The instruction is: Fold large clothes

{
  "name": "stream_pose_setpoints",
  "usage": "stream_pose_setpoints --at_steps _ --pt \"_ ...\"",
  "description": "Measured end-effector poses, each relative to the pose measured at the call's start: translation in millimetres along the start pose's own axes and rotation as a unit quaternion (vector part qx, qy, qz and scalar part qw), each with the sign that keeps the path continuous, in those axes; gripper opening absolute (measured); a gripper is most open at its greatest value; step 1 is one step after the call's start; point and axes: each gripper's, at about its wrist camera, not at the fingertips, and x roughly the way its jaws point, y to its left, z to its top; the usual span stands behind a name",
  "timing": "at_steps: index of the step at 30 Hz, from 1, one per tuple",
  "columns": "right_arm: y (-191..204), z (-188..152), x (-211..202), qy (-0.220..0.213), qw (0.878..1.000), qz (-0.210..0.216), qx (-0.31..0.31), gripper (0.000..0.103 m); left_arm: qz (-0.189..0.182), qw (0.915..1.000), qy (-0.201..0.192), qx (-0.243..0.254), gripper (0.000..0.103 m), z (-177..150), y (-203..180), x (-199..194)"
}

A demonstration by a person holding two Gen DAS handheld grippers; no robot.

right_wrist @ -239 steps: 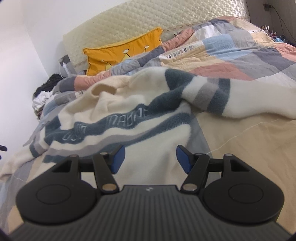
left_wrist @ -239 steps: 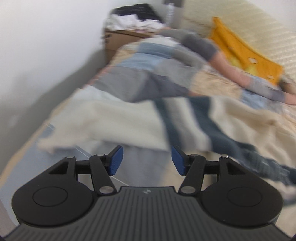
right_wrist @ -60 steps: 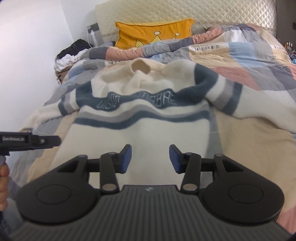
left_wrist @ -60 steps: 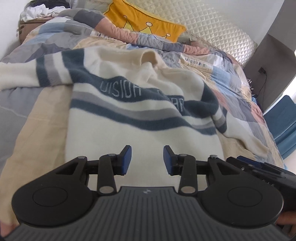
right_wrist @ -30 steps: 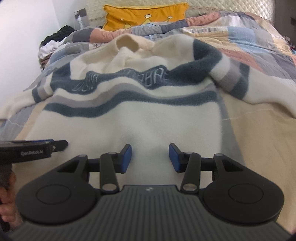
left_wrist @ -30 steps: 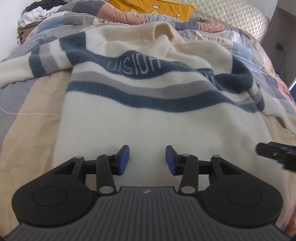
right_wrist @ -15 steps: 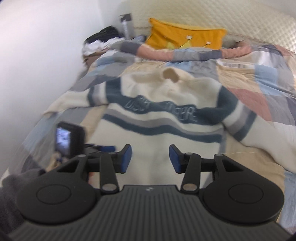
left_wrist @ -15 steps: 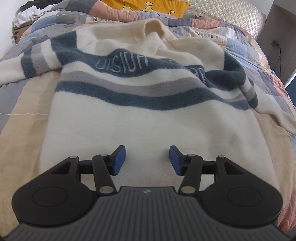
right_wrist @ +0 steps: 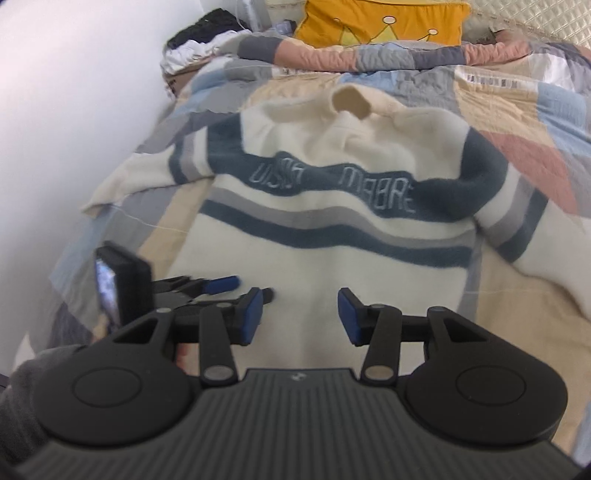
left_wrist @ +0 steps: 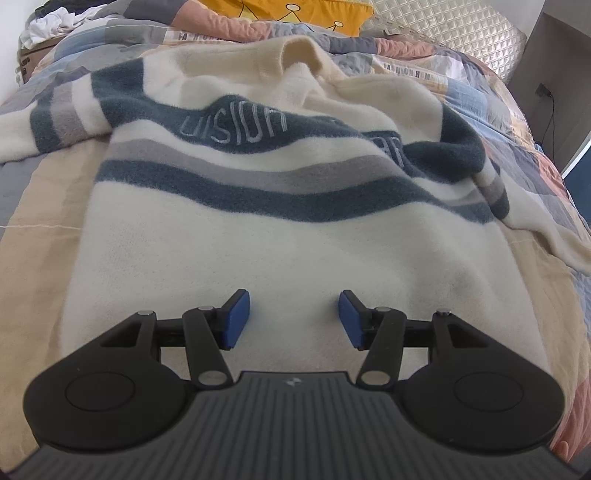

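A cream sweater [left_wrist: 288, 236] with navy and grey stripes lies spread flat, front up, on a patchwork quilt [left_wrist: 40, 192]. The left gripper [left_wrist: 293, 319], jaws just widened and empty, hovers over its hem; the right gripper [right_wrist: 300, 315] hangs above, jaws apart, gripping nothing.

Cream fleece sweater [left_wrist: 288, 251], banded in dark blue and grey with chest lettering, is laid flat and unfolded on the patchwork quilt [left_wrist: 33, 206], sleeves spread sideways, collar toward the yellow pillow [right_wrist: 380, 22].
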Motion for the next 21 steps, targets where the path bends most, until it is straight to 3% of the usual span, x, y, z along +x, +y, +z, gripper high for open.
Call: stream_pose_setpoints --at_steps 6,11,17,21 --pt "-9.6 2.7 14.1 0.008 1.0 -0.022 0.008 0.048 -0.008 0.9999 -0.003 -0.005 0.06 1.6 1.7 -1.2" --pt "-20.8 -14.9 14.1 -0.056 0.997 -0.049 -0.021 0.048 -0.011 0.9998 -0.013 -0.012 0.06 -2.2 0.3 -3.2" --pt "-87.2 -42.9 20.8 -0.097 0.988 -0.106 0.06 0.048 -0.019 0.9993 -0.023 -0.02 0.06 -7.3 1.7 -11.8" --pt "-137.6 -58.9 25.5 -0.106 0.975 -0.171 0.097 0.048 -0.02 0.9993 -0.026 -0.018 0.06 -9.4 2.0 -13.3"
